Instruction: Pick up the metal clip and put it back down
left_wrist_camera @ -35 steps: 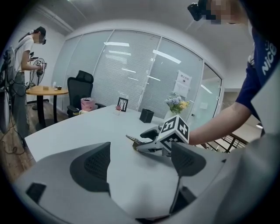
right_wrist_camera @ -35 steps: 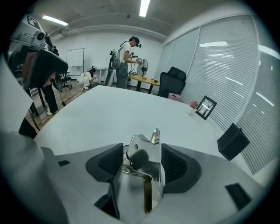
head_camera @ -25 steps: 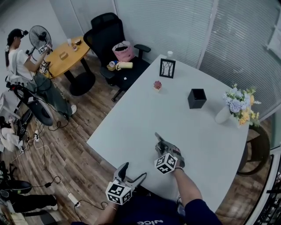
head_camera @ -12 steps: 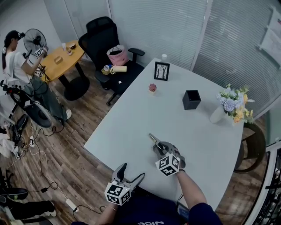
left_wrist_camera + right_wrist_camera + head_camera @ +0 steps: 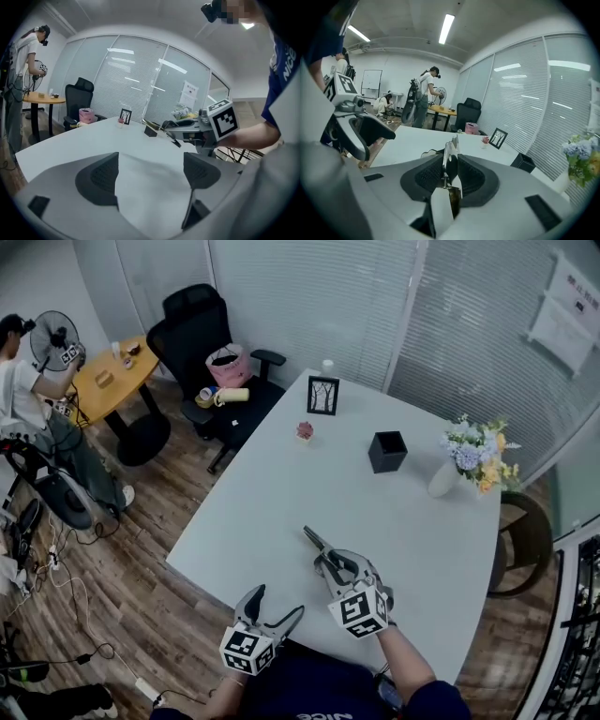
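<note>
Shirt print [image 5: 286, 65] reads "NIC", cut off. Right gripper [image 5: 451, 174] pinches metal clip [image 5: 449, 158], which juts further left than a second ago; left gripper [image 5: 151, 164] spread, empty.

metal clip [image 5: 449, 160] bright, glossy metal. table [image 5: 272, 493] top smooth, matt, pale. floor [image 5: 112, 587], lower left of head view, wood-grain planks.

- I'm in an office — every view says so.
- A big white table [image 5: 281, 486] in front of me, a black swivel chair [image 5: 192, 320] at its far corner.
- Blinds [image 5: 309, 296] along the walls.
- Strip lights [image 5: 446, 28] overhead — a whiteboard [image 5: 373, 84] far off.
</note>
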Available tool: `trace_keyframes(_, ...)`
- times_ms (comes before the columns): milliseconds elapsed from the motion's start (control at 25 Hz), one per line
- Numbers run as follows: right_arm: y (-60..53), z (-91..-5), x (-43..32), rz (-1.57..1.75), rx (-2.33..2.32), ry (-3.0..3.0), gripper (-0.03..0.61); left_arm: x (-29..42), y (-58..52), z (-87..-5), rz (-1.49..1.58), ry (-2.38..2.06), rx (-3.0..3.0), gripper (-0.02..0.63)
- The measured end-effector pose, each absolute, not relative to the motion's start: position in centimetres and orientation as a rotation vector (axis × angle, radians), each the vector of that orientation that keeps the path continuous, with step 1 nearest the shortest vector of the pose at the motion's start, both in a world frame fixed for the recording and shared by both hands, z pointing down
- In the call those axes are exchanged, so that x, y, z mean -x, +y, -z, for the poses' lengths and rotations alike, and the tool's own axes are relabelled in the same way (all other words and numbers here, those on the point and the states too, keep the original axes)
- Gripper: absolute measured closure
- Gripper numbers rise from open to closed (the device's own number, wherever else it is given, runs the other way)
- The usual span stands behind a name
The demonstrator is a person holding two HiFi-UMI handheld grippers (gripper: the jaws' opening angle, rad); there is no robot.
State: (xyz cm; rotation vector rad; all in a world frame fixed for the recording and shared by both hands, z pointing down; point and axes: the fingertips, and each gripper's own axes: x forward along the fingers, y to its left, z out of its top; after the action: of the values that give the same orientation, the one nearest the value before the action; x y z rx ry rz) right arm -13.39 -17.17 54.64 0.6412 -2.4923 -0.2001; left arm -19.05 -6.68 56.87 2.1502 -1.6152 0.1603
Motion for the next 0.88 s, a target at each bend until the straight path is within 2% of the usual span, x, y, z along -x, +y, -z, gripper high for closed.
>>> trace_keyframes(400,-14.2,-50.1,9.7,0.208,-0.8,-2.523,0.474,17.0,-7.5,-56.2,-0.143,-1.558,-2.23,0.183)
trace_keyframes(880,-10.6,-49.7,3.7,0.087,-0.977,-2.47,0.474,12.7,-8.9,-55.1,-0.126,-1.44,-2.348,0.184)
